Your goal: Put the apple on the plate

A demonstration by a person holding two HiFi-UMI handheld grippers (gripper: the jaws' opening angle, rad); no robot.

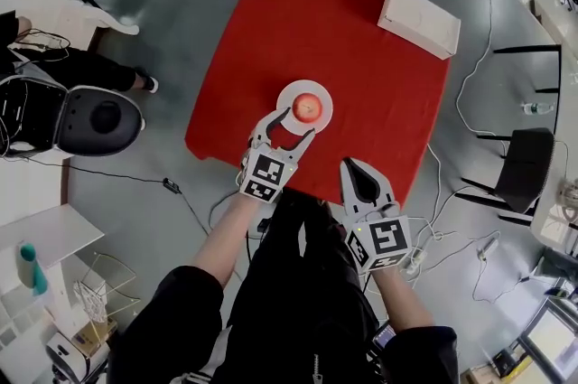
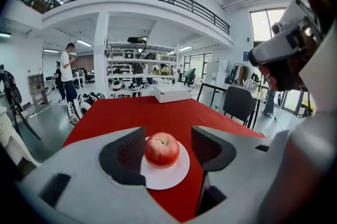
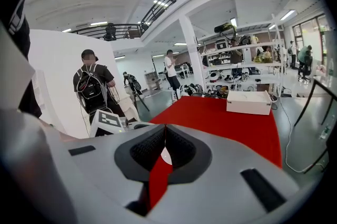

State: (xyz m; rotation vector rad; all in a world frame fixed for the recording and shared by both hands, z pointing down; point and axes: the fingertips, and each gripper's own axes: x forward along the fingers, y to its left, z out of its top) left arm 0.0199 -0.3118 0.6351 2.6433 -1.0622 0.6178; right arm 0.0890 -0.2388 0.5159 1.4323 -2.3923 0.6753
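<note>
Nearest in the head view, my right gripper [image 1: 359, 177] is clenched at the red table's [image 1: 316, 21] near edge; my left gripper [image 1: 284, 131] gapes just short of the plate [image 1: 291, 93]. Left gripper view: the apple [image 2: 161, 149] sits on that plate, untouched between spread pads. Right gripper view: pads meet.

The table [image 1: 361, 84] is a square one covered all over in red, standing on a grey floor [image 1: 172, 3]. Only two things sit straight on it. There's a small round white plate [image 1: 298, 89] near the edge closest to the person, and a flat white box [image 1: 419, 20] well apart from it at the far right corner.
</note>
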